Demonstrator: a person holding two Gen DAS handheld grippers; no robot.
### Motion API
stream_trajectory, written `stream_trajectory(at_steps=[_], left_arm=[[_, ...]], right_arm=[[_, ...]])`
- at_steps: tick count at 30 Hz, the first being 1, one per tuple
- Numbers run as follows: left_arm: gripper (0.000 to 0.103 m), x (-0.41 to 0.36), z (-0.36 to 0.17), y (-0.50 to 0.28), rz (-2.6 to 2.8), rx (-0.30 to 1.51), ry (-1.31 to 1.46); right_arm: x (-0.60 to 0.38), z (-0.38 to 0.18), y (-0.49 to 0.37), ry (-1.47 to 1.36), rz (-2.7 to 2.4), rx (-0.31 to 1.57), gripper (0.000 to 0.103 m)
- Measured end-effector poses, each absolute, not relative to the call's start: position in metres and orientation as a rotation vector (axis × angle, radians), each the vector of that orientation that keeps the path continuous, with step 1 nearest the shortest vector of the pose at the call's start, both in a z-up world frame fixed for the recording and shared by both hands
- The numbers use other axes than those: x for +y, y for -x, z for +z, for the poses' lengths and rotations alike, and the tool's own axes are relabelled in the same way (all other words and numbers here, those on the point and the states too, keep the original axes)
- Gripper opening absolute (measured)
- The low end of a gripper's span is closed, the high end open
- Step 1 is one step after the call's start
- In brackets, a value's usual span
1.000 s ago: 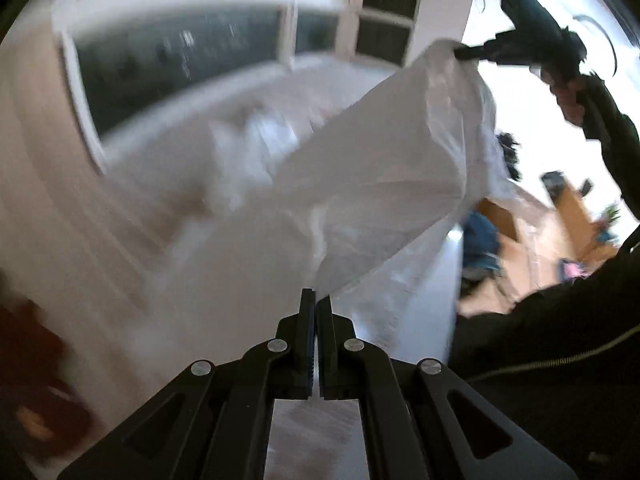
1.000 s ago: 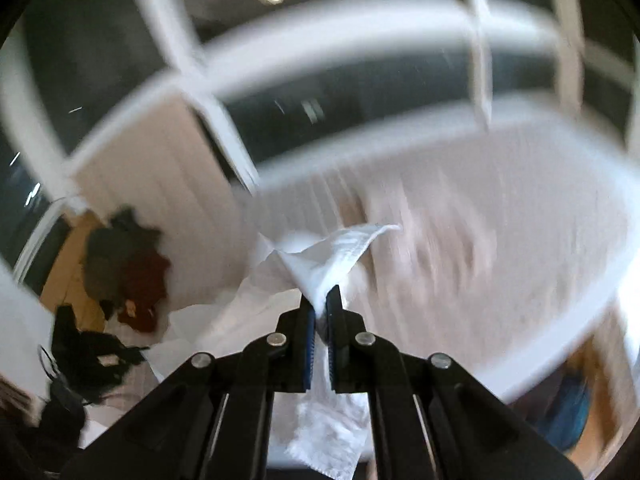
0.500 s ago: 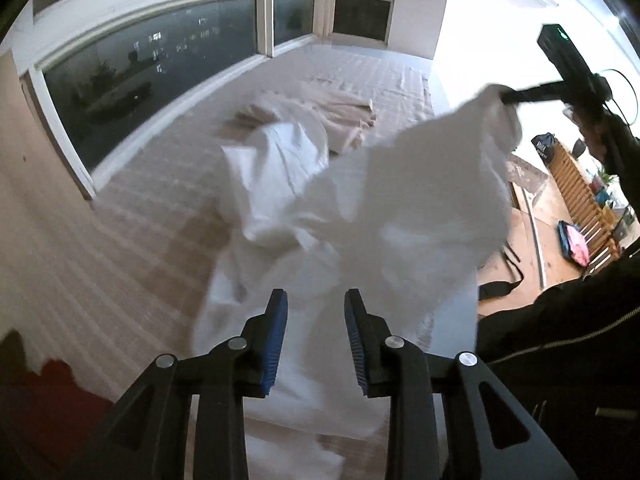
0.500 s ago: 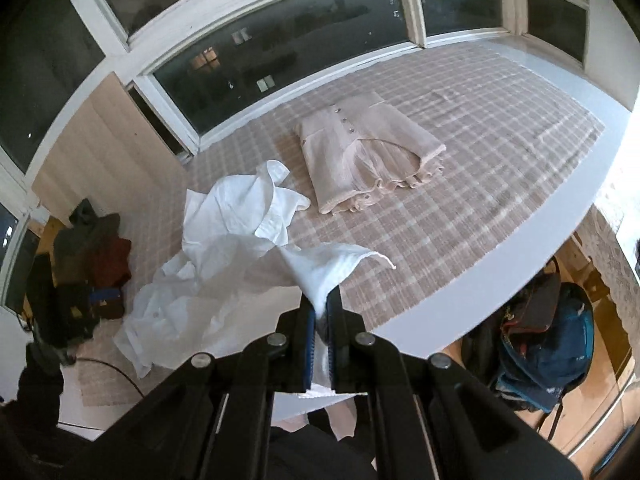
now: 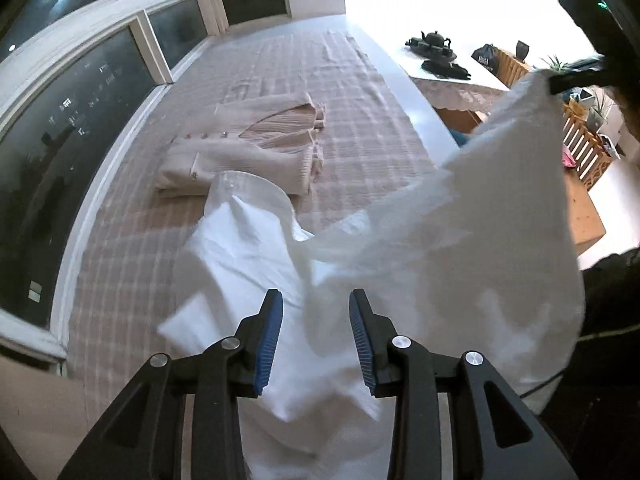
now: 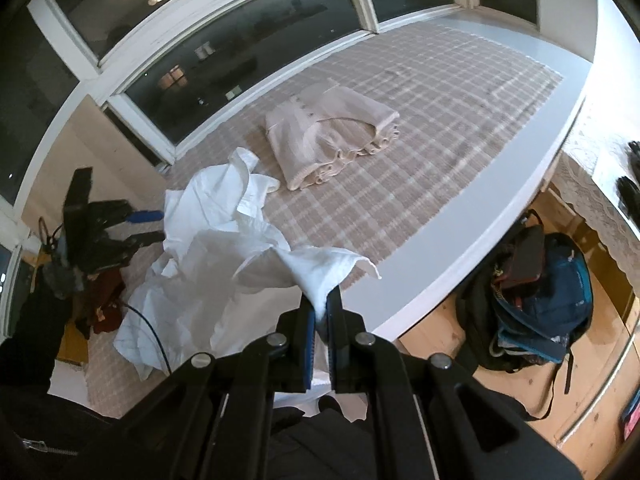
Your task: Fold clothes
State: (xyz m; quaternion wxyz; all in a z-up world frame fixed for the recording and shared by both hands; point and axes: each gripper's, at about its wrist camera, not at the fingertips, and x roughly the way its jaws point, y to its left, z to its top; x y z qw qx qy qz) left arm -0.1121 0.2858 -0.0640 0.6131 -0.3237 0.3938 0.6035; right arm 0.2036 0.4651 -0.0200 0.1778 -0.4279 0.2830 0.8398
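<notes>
A crumpled white cotton button-up shirt is lying half on the checked beige woven mat near its front edge, with its stiff collar pointing toward the windows. One corner of the shirt is being lifted off the mat, pinched tight in the right gripper, whose blue-padded jaws are clenched on the fabric. The left gripper is hovering just above the shirt's body with its jaws spread wide and gripping nothing.

Farther back on the mat, well apart from the window frame, a pale pink ribbed knit cardigan with small buttons is already lying folded in a neat rectangle, just beyond the shirt's collar. So one garment is lying folded, while the white shirt is loose and unfolded and is left to do.

A second ago the left gripper was clamped on the shirt and both views were blurring with fast motion. Half a second ago its jaws were already parted, and now they are spreading wider and sitting lower over the cloth. The right gripper is keeping its hold throughout.

A blue and black backpack is sitting on the wooden floor beside the white platform edge.
</notes>
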Motion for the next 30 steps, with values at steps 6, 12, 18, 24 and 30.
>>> stream_trajectory(at_steps=[6, 12, 18, 24, 30], left_arm=[[0.043, 0.293, -0.076, 0.147, 1.445, 0.893, 0.812], [0.043, 0.267, -0.080, 0.143, 1.435, 0.861, 0.851], [0.045, 0.227, -0.076, 0.118, 1.386, 0.817, 0.874], [0.047, 0.164, -0.104, 0.062, 1.307, 0.847, 1.000], [0.047, 0.128, -0.126, 0.020, 1.316, 0.935, 0.995]], right_arm=[[0.467, -0.022, -0.208, 1.178, 2.344, 0.832, 0.005], [0.466, -0.018, -0.199, 1.197, 2.345, 0.815, 0.005], [0.470, -0.011, -0.192, 1.204, 2.365, 0.774, 0.005], [0.476, -0.005, -0.178, 1.205, 2.405, 0.730, 0.005], [0.478, 0.008, -0.160, 1.220, 2.443, 0.683, 0.005]])
